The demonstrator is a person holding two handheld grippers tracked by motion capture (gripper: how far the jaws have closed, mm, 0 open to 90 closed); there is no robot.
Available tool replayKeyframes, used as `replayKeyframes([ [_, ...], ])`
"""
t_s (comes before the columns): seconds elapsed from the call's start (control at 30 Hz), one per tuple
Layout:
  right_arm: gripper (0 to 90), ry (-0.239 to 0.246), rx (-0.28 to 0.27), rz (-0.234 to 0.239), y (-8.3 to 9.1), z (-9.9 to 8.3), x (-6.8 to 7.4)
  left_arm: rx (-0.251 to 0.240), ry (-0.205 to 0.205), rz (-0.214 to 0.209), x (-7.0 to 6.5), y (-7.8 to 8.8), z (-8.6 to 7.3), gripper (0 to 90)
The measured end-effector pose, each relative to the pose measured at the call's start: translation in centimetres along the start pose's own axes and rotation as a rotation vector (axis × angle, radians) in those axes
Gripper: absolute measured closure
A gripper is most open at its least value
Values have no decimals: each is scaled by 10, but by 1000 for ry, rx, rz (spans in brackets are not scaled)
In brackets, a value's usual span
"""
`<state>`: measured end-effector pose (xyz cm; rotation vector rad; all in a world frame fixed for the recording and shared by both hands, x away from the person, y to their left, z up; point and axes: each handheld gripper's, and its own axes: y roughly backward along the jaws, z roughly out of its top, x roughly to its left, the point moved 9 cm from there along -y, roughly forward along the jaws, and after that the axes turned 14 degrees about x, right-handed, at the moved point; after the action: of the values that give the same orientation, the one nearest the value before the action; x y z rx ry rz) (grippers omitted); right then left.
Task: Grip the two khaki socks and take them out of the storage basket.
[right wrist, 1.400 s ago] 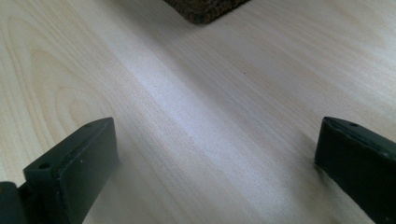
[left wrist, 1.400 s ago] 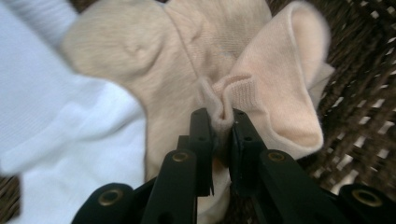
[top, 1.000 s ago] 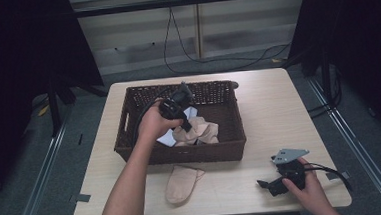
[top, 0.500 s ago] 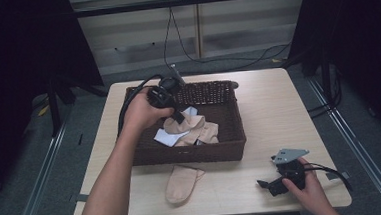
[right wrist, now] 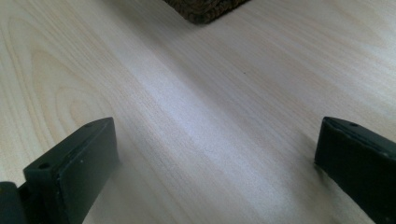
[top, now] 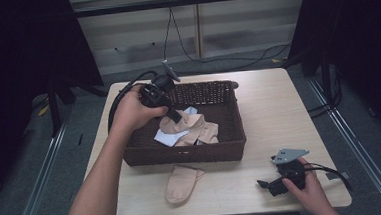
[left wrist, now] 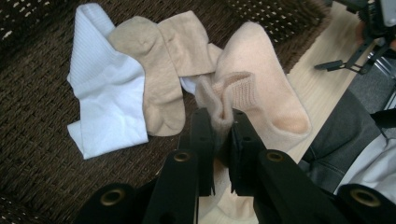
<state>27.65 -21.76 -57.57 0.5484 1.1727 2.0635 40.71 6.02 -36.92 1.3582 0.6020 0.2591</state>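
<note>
Above the basket (top: 232, 130), the left gripper's (left wrist: 219, 128) fingers pinch a peach sock's (left wrist: 261, 98) cuff between them.

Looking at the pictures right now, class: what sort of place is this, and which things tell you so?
Probably a recording studio or lab, not a home: black curtains flank the lone wooden table, loose cables run across a grey floor, and the sock is lifted from the basket with a hand-held gripper.

A peach sock (left wrist: 261, 98), soft and ribbed at the cuff, hangs pinched by its bunched cuff above the basket (top: 228, 110), its toe drooping toward the other socks
</note>
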Motion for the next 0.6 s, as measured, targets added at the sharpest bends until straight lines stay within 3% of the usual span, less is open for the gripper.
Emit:
replayKeyframes([
  [0.6, 0, 0, 1, -2, 0, 0, 0, -4, -88, 9, -32, -3, -19, 822],
])
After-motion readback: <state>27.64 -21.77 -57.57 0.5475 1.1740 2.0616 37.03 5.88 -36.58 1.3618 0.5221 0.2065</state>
